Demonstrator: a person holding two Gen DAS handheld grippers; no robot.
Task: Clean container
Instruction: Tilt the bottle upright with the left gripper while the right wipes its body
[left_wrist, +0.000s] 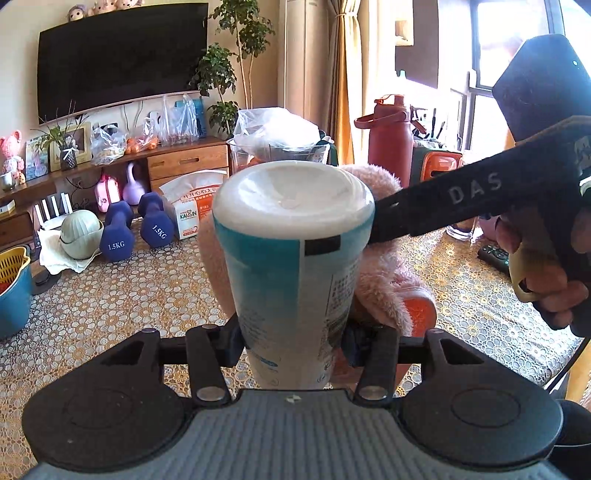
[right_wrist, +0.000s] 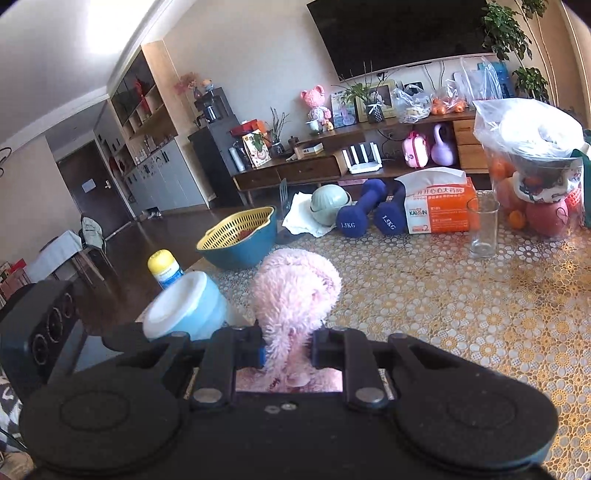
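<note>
Left gripper clamps the container; right gripper pinches the pink fluffy cloth. Press cloth flat, wipe round the wall.

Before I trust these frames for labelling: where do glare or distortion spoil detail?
Left wrist view: the window is blown out white, and the container looms large but sharp. Right wrist view: fisheye bends the walls and TV; ceiling glare top left; the pink cloth stays readable.
</note>
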